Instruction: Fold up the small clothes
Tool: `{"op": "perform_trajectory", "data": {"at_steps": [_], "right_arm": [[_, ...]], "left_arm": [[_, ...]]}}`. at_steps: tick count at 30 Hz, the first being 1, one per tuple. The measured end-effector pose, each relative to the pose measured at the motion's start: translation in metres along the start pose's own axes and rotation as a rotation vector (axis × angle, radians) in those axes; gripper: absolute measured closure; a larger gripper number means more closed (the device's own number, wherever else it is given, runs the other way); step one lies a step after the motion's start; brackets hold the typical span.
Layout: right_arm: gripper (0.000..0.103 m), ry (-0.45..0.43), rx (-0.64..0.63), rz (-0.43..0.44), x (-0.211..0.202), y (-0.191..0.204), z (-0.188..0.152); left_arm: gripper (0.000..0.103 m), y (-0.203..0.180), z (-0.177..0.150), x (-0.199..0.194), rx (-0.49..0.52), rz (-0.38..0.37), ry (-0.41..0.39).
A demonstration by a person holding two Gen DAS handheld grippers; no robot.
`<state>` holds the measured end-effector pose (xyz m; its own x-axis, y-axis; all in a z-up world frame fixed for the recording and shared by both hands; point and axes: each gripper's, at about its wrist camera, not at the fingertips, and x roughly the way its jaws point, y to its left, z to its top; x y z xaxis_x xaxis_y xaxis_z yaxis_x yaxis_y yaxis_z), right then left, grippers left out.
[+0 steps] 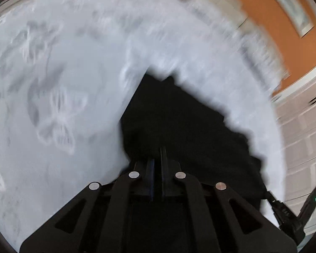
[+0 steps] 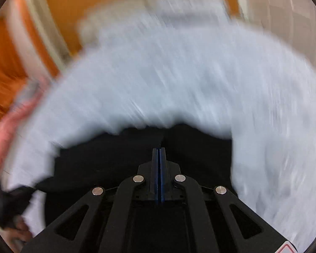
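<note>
A black garment (image 1: 179, 122) hangs over a pale blue-white embroidered bedcover (image 1: 63, 80). My left gripper (image 1: 157, 158) is shut on the garment's edge, its fingers nearly together with black cloth around them. In the right wrist view my right gripper (image 2: 159, 151) is shut on the same black garment (image 2: 115, 160), which spreads left and right below the fingers. Both views are motion-blurred. The right gripper's body (image 1: 292, 217) shows at the lower right of the left wrist view, at the garment's other end.
The bedcover (image 2: 168, 80) fills most of both views. Orange wall (image 1: 269, 21) and white panelled cabinets (image 1: 305, 130) lie beyond the bed. Something pink (image 2: 8, 130) sits at the left of the right wrist view.
</note>
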<state>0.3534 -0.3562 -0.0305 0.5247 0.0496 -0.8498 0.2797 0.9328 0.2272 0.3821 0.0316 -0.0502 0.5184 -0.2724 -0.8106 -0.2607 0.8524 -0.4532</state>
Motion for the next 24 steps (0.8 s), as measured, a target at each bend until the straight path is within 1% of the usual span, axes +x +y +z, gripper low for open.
{"op": "perform_trajectory", "data": {"at_steps": [1, 2, 4, 6, 7, 8, 9, 11, 12, 14, 15, 16, 17, 20, 21, 22, 23, 24], "right_arm": [[0.102, 0.014, 0.011, 0.007, 0.009, -0.008, -0.009], [0.102, -0.006, 0.017, 0.021, 0.003, -0.009, -0.012], [0.102, -0.086, 0.039, 0.082, -0.021, -0.008, -0.011], [0.102, -0.147, 0.016, 0.098, -0.029, -0.006, -0.011], [0.102, -0.073, -0.005, 0.061, -0.009, -0.009, -0.014], [0.102, 0.009, -0.004, 0.053, 0.009, -0.011, -0.017], [0.102, 0.011, 0.004, 0.08, 0.012, -0.015, -0.019], [0.1, 0.001, 0.009, 0.103, 0.001, -0.016, -0.013], [0.094, -0.018, 0.046, 0.144, -0.007, -0.019, -0.007], [0.081, -0.038, 0.091, 0.193, -0.01, -0.023, 0.003], [0.078, -0.036, 0.111, 0.201, -0.007, -0.023, 0.012], [0.072, -0.028, 0.111, 0.196, 0.0, -0.019, 0.017], [0.071, -0.012, 0.101, 0.188, 0.008, -0.015, 0.023], [0.071, 0.071, 0.018, 0.152, 0.034, 0.005, 0.029], [0.077, 0.088, -0.036, 0.122, 0.041, 0.016, 0.032], [0.099, 0.067, -0.071, 0.105, 0.039, 0.023, 0.034], [0.098, 0.017, -0.077, 0.11, 0.027, 0.025, 0.036], [0.098, -0.047, -0.056, 0.135, 0.012, 0.023, 0.04]], "left_arm": [[0.1, 0.004, -0.003, 0.004, -0.011, -0.007, 0.009], [0.1, 0.006, -0.004, 0.002, -0.013, -0.017, -0.007], [0.1, 0.005, -0.001, -0.002, -0.001, -0.016, -0.021], [0.1, 0.007, 0.001, 0.001, 0.002, -0.012, -0.008], [0.1, 0.008, 0.0, 0.003, 0.003, -0.013, -0.003], [0.1, 0.008, 0.0, 0.003, 0.009, -0.012, -0.005], [0.1, 0.006, -0.002, 0.001, 0.023, -0.007, -0.006], [0.1, 0.003, -0.005, -0.001, 0.052, 0.0, -0.002], [0.1, 0.005, -0.005, -0.004, 0.059, -0.003, 0.002], [0.1, 0.008, -0.005, -0.003, 0.063, -0.014, 0.01], [0.1, 0.009, -0.005, -0.004, 0.064, -0.015, 0.012], [0.1, 0.009, -0.005, -0.004, 0.065, -0.014, 0.013], [0.1, 0.009, -0.006, -0.005, 0.064, -0.012, 0.014], [0.1, 0.01, -0.006, -0.008, 0.066, -0.002, 0.024], [0.1, 0.01, -0.006, -0.008, 0.073, 0.003, 0.027], [0.1, 0.011, -0.006, -0.009, 0.08, 0.003, 0.029], [0.1, 0.013, -0.005, -0.009, 0.086, 0.001, 0.03], [0.1, 0.014, -0.005, -0.009, 0.09, -0.007, 0.032]]}}
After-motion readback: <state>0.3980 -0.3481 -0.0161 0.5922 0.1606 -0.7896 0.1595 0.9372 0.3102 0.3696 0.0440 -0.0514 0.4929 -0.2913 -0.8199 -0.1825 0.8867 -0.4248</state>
